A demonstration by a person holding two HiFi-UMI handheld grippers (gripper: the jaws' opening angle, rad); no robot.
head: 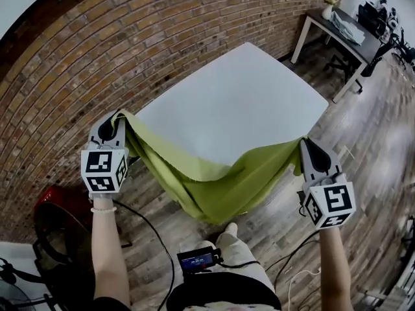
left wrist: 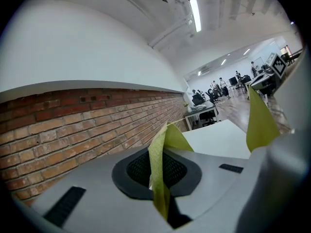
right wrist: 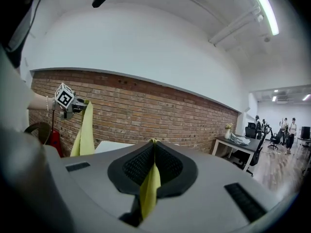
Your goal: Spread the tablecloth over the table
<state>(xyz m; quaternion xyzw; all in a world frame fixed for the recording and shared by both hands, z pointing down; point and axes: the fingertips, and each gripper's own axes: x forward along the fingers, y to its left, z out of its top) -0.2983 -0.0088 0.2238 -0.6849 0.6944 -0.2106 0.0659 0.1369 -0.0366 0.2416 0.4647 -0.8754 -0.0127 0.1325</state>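
A yellow-green tablecloth (head: 214, 177) hangs in a sagging fold between my two grippers, just off the near corner of the white square table (head: 240, 99). My left gripper (head: 118, 118) is shut on one corner of the tablecloth (left wrist: 163, 152) at the table's left side. The right gripper (head: 305, 142) is shut on the other corner of the tablecloth (right wrist: 150, 181) at the table's right side. The cloth's middle droops below the table edge toward the floor. In the right gripper view the left gripper (right wrist: 77, 106) shows with cloth trailing from it.
A brick wall (head: 97, 50) runs close along the table's far-left side. A red object (head: 55, 196) sits on the wooden floor by my left arm. A second table (head: 337, 34) with a vase, chairs and people stand far right. Cables (head: 149, 232) lie near my feet.
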